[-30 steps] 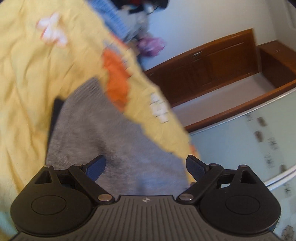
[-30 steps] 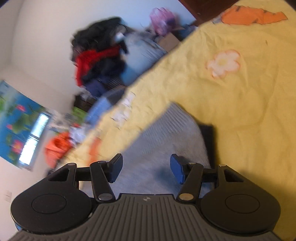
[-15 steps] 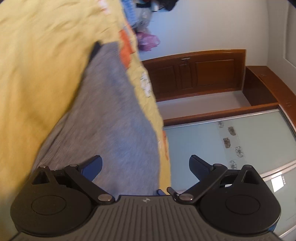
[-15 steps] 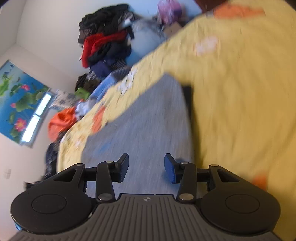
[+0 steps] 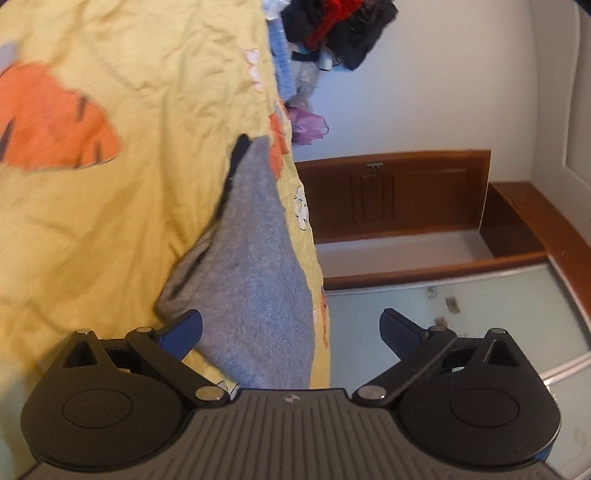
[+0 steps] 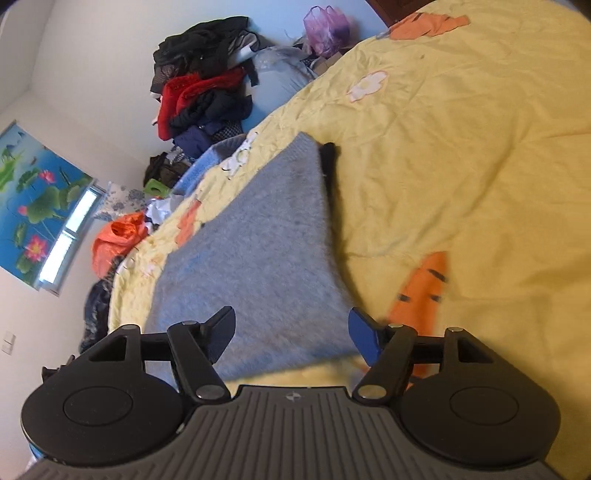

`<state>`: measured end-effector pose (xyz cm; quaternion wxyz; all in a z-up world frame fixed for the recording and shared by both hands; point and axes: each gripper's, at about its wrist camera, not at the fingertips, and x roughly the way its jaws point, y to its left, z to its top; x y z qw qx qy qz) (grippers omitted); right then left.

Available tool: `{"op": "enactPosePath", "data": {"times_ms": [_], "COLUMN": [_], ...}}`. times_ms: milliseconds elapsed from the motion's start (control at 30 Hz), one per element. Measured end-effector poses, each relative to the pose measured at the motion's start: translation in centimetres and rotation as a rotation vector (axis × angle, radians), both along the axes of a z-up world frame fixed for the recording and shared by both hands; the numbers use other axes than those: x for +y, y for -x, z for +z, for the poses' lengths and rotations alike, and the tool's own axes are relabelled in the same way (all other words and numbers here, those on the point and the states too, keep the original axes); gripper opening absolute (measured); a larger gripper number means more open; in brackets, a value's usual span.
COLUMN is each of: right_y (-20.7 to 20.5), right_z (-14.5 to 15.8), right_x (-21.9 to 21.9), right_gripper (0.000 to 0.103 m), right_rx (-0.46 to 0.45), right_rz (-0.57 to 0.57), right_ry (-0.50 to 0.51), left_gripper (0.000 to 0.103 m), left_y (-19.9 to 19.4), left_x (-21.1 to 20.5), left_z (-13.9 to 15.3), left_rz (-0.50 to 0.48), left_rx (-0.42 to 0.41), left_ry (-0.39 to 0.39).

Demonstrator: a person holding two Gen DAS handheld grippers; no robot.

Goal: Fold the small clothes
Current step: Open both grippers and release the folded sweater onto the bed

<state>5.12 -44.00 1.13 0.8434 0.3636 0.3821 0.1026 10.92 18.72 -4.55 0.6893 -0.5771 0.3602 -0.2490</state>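
Note:
A grey knit garment (image 5: 255,273) (image 6: 255,254) lies flat on a yellow bedspread (image 5: 110,206) (image 6: 461,155) with orange carrot prints, a dark layer peeking out along one edge. My left gripper (image 5: 291,328) hovers over the garment's near corner at the bed's edge; its jaws are opening wide and the pads touch nothing. My right gripper (image 6: 291,328) is above the garment's near end; its jaws are opening, the cloth lying below them, not pinched.
A heap of dark and red clothes (image 6: 203,85) is piled beyond the bed by the wall, with an orange bag (image 6: 118,240) and a purple bag (image 6: 327,26). A wooden headboard and ledge (image 5: 399,192) flank the bed, above a pale glass panel (image 5: 443,314).
Both grippers have drawn back along the garment toward its near end, so more of it shows. The left view rolled. The right jaws have spread wider; the left jaws widened a little.

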Motion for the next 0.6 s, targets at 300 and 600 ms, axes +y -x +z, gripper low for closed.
{"op": "enactPosePath", "data": {"times_ms": [300, 600], "right_y": [1.9, 1.4], "right_z": [-1.9, -1.7], "right_x": [-0.9, 0.9], "right_gripper": [0.070, 0.081], "right_rx": [0.023, 0.011], "right_rz": [-0.042, -0.049], "right_ry": [-0.044, -0.059], "left_gripper": [0.103, 0.103], "left_y": [-1.6, -4.0], "left_x": [-2.0, -6.9], "left_z": [1.0, 3.4], "left_rz": [-0.012, -0.098], "left_rx": [0.100, 0.098], "left_ry": [-0.279, -0.591]}}
